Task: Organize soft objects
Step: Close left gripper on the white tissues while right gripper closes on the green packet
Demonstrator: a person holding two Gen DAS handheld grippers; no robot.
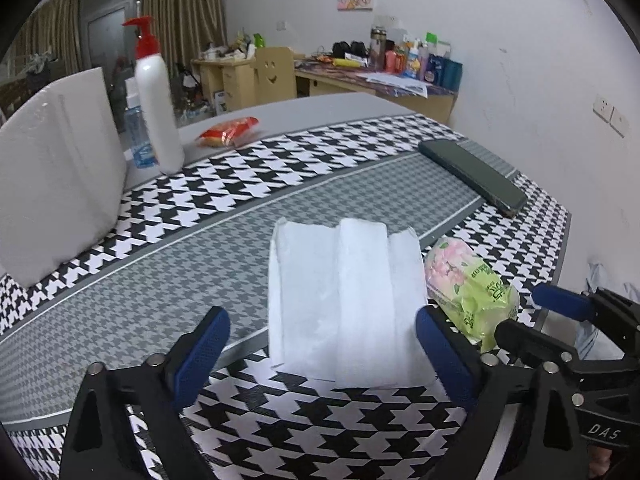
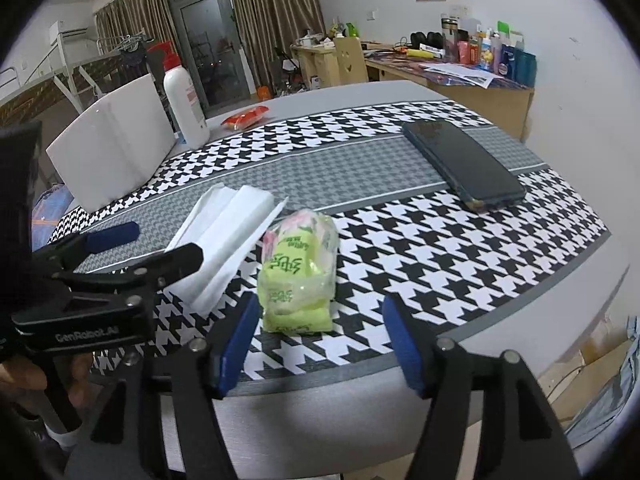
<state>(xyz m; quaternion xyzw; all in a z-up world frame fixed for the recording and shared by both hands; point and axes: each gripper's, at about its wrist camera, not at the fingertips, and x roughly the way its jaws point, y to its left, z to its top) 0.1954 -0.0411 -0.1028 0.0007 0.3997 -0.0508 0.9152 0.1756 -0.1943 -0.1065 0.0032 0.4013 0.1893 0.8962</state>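
Note:
A folded white tissue lies flat on the houndstooth table runner. My left gripper is open, its blue fingers on either side of the tissue's near end, not touching it. A green tissue packet lies just right of the tissue. In the right wrist view the packet sits between and just ahead of my open right gripper, with the tissue to its left. The left gripper also shows in the right wrist view, and the right gripper in the left wrist view.
A dark phone lies at the runner's far right. A white pump bottle, a white foam block and a red snack bag stand at the far left. The table's front edge is near my right gripper.

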